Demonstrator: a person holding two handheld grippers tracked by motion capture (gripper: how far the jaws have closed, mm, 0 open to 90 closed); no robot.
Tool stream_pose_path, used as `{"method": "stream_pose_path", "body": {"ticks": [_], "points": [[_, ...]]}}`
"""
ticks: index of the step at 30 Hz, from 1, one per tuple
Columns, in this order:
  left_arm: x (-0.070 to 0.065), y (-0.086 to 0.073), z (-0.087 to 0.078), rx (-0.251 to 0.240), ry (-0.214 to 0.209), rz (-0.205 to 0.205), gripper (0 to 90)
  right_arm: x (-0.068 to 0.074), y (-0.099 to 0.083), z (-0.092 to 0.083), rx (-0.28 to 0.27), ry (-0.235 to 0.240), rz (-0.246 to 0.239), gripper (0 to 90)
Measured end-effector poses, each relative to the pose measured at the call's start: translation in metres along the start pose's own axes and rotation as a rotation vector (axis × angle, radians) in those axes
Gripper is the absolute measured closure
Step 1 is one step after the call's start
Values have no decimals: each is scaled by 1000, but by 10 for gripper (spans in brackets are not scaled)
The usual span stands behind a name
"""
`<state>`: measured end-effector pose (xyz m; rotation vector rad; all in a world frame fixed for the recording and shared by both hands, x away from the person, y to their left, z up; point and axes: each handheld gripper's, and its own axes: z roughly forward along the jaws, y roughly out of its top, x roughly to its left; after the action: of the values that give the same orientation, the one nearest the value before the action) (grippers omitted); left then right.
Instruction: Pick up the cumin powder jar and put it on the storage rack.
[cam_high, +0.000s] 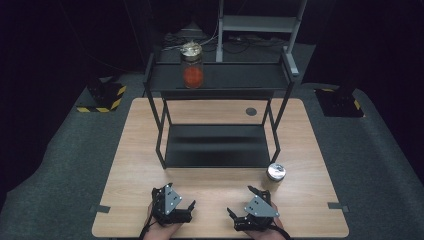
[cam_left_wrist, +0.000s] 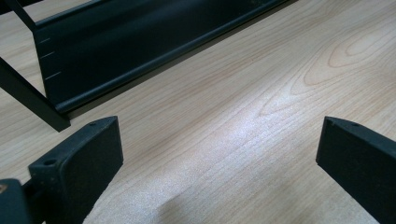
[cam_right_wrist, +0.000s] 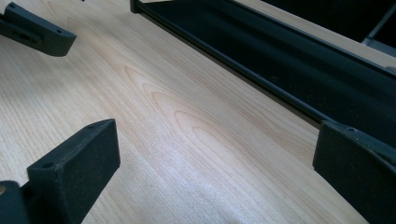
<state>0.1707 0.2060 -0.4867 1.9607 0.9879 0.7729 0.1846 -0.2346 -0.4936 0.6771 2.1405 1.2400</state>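
A glass jar (cam_high: 192, 66) with a metal lid and something orange-red inside stands on the top shelf of a black two-level rack (cam_high: 220, 77). A small silver-lidded jar (cam_high: 275, 173) sits on the wooden table (cam_high: 130, 150) just right of the rack's lower shelf (cam_high: 216, 145). My left gripper (cam_high: 176, 196) rests near the table's front edge, open, nothing between its jaws. My right gripper (cam_high: 241, 200) lies beside it, also open and empty, a short way in front and left of the small jar. In the left gripper view the lower shelf's front lip (cam_left_wrist: 140, 60) runs across ahead of the fingers (cam_left_wrist: 79, 168).
Dark grey carpet surrounds the table. A grey metal stand (cam_high: 260, 25) with cables is behind the rack. Yellow-black striped floor blocks (cam_high: 102, 97) sit at left and right. A round dark grommet (cam_high: 251, 111) marks the table's back. The other gripper's jaw (cam_right_wrist: 37, 30) shows in the right gripper view.
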Motion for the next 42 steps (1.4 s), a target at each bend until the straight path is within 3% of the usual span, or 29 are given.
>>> {"method": "stream_pose_path", "body": {"ticks": [6,11,26,29,42], "points": [[-7,1,1,5,9,59,9,-3,1,-5,-27,17,2,0],[-9,2,1,9,7,82,9,-6,3,-13,-75,12,5,0],[-9,1,0,2,7,86,9,-20,10,-38,-162,-43,74,0],[-7,0,0,-4,0,71,9,-23,9,-41,-179,-62,84,0],[-5,-1,-1,-8,-7,68,9,-33,3,-50,-200,-144,104,0]]}}
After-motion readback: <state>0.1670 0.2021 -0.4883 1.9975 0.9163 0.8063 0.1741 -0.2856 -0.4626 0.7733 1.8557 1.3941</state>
